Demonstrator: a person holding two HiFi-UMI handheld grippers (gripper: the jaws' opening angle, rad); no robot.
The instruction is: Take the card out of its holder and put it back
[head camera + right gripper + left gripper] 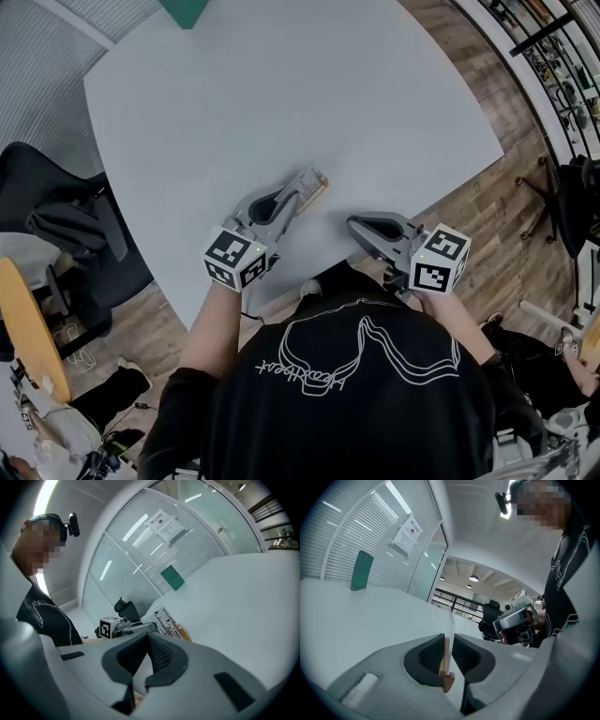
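Card upright inside left tool, seemingly pinched.

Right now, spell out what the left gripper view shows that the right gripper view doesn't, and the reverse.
Only the left gripper view: how the left tool grips, shut on the card, which is seen edge-on with its wooden holder at the bottom edge. Only the right gripper view: the right tool close up, jaws together on nothing, and the card's printed face. Both: the white table, the green board near the glass wall, the paper notice on that wall, and the other tool from outside.
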